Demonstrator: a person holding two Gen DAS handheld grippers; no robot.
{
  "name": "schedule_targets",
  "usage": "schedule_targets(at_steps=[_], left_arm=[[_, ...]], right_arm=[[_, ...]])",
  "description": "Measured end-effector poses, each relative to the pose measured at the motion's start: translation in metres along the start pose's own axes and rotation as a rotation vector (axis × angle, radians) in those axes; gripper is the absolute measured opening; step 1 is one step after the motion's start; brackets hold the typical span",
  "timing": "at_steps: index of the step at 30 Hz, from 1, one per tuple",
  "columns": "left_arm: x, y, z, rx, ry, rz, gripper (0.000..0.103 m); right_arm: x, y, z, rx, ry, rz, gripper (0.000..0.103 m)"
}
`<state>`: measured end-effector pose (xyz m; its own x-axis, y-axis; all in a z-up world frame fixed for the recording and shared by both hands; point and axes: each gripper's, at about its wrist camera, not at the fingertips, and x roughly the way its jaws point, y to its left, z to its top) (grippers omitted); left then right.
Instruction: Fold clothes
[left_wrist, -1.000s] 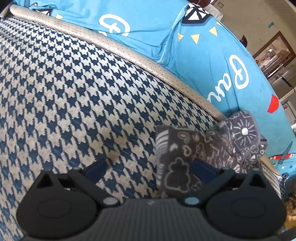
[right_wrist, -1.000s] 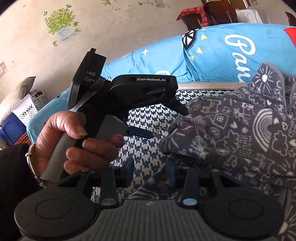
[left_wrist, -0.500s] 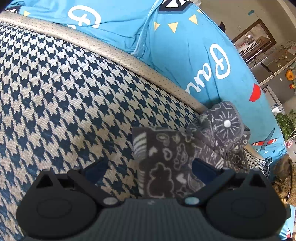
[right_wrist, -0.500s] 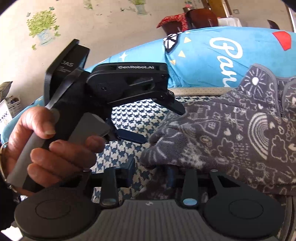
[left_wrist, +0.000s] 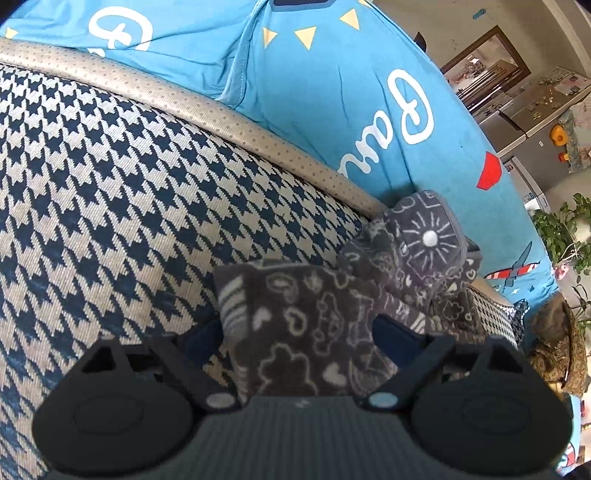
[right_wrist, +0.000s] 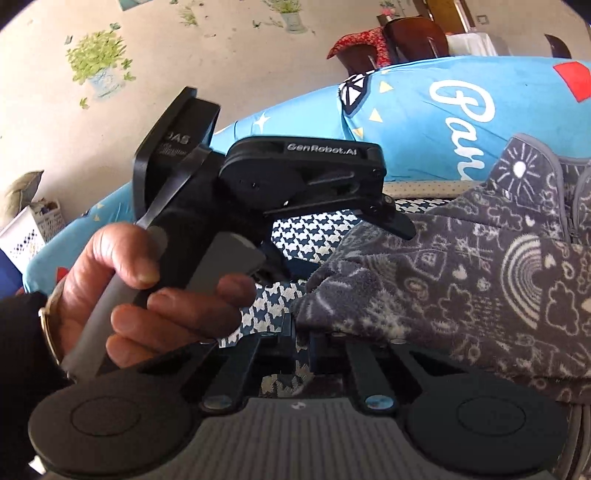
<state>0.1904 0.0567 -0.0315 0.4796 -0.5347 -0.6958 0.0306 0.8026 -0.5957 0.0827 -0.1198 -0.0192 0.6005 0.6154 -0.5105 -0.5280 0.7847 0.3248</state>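
A dark grey fleece garment (left_wrist: 295, 314) with white doodle prints lies crumpled on a blue-and-beige houndstooth cushion (left_wrist: 110, 221). My left gripper (left_wrist: 297, 334) is open, and a flat corner of the garment sits between its blue pads. In the right wrist view the garment (right_wrist: 480, 277) fills the right side. My right gripper (right_wrist: 303, 336) is shut on its near left edge. A hand (right_wrist: 147, 295) holds the left gripper (right_wrist: 343, 251) there, its jaws spread above and below the garment's edge.
A bright blue cover (left_wrist: 332, 92) with white lettering drapes the sofa back behind a beige piped edge (left_wrist: 258, 140). A white basket (right_wrist: 29, 229) stands at far left, a chair with red cloth (right_wrist: 388, 40) behind. Potted plants (left_wrist: 561, 236) stand at far right.
My right fingers have closed from a wide gap onto the garment's edge. My left gripper has moved right and forward, so the garment's corner now lies between its open fingers.
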Motion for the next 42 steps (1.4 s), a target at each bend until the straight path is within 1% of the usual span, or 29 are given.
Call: schedule_targets(at_steps=[1,2,8,9,11,13,15,18,20,21,23,28,31,36,38,39,41,42], left_arm=[[0.0,0.001,0.001,-0.012,0.002,-0.011,0.082],[0.001,0.002,0.002,-0.023,0.002,-0.02,0.073],[0.001,0.004,0.005,-0.062,-0.018,-0.029,0.044],[0.0,0.001,0.005,-0.059,-0.027,-0.027,0.041],[-0.003,-0.007,0.007,-0.036,-0.054,-0.018,0.03],[-0.005,-0.017,0.008,-0.009,-0.082,-0.007,0.024],[-0.006,-0.025,0.009,0.005,-0.105,-0.001,0.024],[-0.004,-0.031,0.011,0.003,-0.118,0.01,0.023],[-0.001,-0.032,0.013,0.002,-0.126,0.035,0.023],[-0.001,-0.032,0.014,0.001,-0.134,0.059,0.023],[0.0,-0.029,0.017,0.004,-0.158,0.096,0.023],[-0.003,-0.012,0.023,-0.053,-0.168,0.131,0.023],[-0.011,-0.004,0.026,-0.083,-0.188,0.147,0.024],[-0.027,0.006,0.027,-0.116,-0.211,0.159,0.033],[-0.032,0.009,0.027,-0.126,-0.211,0.158,0.035],[-0.033,0.009,0.027,-0.126,-0.208,0.158,0.036],[-0.036,0.007,0.024,-0.115,-0.2,0.167,0.042],[-0.037,0.005,0.023,-0.105,-0.198,0.173,0.043]], right_arm=[[0.001,0.0,-0.001,-0.001,0.004,0.0,0.009],[0.002,-0.001,-0.001,-0.001,0.008,0.0,0.009],[0.008,-0.005,-0.004,0.01,0.028,-0.016,0.009],[0.009,-0.006,-0.005,0.008,0.03,-0.019,0.009],[0.01,-0.006,-0.005,0.004,0.037,-0.024,0.009],[0.012,-0.005,-0.006,-0.003,0.046,-0.022,0.009],[0.014,-0.004,-0.007,-0.015,0.059,-0.018,0.009],[0.019,-0.002,-0.009,-0.032,0.078,-0.015,0.009],[0.022,-0.001,-0.01,-0.042,0.089,-0.013,0.009],[0.021,-0.001,-0.009,-0.041,0.091,-0.012,0.009],[0.019,-0.002,-0.007,-0.037,0.095,-0.011,0.01],[0.001,-0.012,0.008,-0.04,0.081,0.004,0.01],[-0.013,-0.017,0.019,-0.074,0.076,0.041,0.01],[-0.03,-0.028,0.031,-0.06,0.071,0.093,0.012],[-0.035,-0.033,0.035,-0.047,0.073,0.11,0.018],[-0.037,-0.036,0.036,-0.041,0.073,0.113,0.019],[-0.044,-0.041,0.037,-0.021,0.078,0.066,0.022],[-0.046,-0.044,0.036,-0.006,0.083,0.038,0.023]])
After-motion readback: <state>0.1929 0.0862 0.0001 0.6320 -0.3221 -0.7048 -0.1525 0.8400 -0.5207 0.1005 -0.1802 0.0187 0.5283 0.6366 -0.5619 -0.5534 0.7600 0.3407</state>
